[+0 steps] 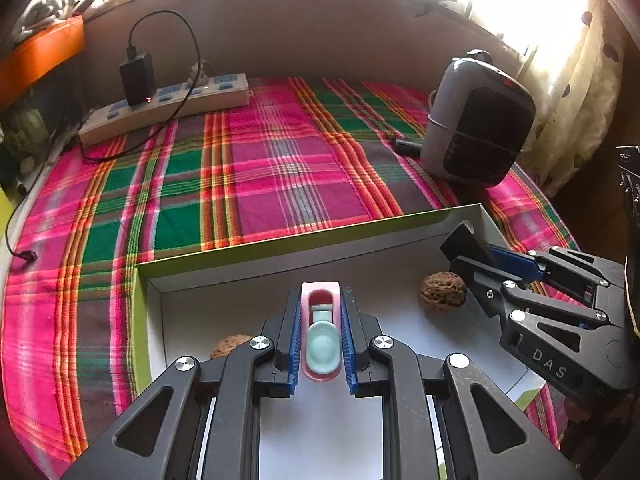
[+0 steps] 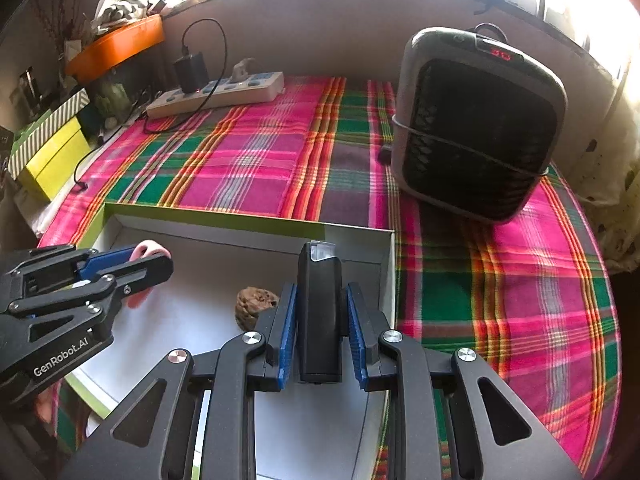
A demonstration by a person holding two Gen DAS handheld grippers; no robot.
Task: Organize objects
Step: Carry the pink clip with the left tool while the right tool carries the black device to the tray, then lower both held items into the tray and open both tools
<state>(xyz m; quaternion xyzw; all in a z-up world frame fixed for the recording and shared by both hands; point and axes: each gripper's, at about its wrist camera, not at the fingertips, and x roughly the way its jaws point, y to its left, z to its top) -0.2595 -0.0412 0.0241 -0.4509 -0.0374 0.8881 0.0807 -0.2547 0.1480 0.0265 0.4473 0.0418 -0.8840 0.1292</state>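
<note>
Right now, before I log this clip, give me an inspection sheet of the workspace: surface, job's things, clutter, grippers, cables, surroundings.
Surface: plaid cloth covering the table.
Job's things: open white box with green outer walls; two walnuts inside; pink and teal item; black device.
Clutter: grey heater standing on the cloth, red display lit.
Grippers: left hand-held gripper shut on the pink and teal item; right hand-held gripper shut on the black device; both over the box.
Cables: power strip with black adapter plugged in, its lead trailing across the cloth.
Surroundings: bright window, curtain, orange tray, yellow boxes.
</note>
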